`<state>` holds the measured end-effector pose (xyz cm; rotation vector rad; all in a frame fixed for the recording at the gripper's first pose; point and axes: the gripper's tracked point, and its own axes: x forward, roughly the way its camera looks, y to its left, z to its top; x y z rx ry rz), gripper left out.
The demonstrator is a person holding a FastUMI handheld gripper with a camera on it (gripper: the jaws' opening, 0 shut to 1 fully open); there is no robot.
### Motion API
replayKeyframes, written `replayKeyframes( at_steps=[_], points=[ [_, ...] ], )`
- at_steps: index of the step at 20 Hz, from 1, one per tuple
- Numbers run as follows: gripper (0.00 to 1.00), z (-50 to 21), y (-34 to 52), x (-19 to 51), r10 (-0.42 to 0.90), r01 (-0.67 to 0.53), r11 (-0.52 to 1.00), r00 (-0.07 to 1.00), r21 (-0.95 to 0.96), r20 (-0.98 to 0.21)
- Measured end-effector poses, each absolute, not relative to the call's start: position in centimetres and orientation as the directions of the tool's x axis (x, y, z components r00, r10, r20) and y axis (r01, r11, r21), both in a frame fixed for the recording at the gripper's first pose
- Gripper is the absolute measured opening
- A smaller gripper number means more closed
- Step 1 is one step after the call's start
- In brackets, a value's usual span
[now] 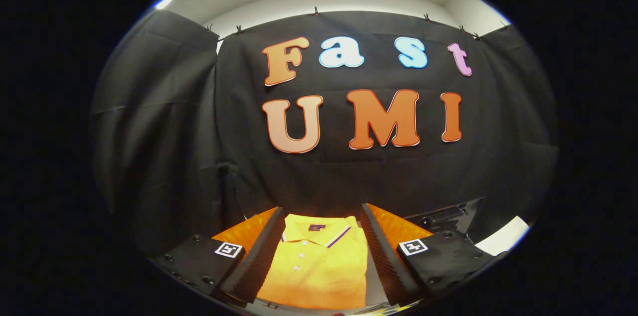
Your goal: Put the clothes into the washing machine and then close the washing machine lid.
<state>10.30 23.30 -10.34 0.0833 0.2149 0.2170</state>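
The gripper (319, 256) is spread wide, grasping nothing, its fingers (259, 256) flanking a folded yellow cotton polo shirt (319, 266) lying between and below them, seemingly lined up for a pinch.

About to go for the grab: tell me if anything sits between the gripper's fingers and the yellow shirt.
Nothing visible does. The folded yellow polo shirt lies flat, collar away from the camera, framed by the open gripper, one finger along each side of it. No other object shows between the fingers and the shirt. Whether the fingers touch the fabric cannot be told.
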Motion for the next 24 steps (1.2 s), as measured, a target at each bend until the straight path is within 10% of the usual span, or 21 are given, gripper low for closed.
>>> replayKeyframes(
  at_steps=[24],
  points=[
    [0.98,-28.5,29.6,16.5,0.146,-0.128,0.989,0.728,0.076,-0.670]
  ],
)
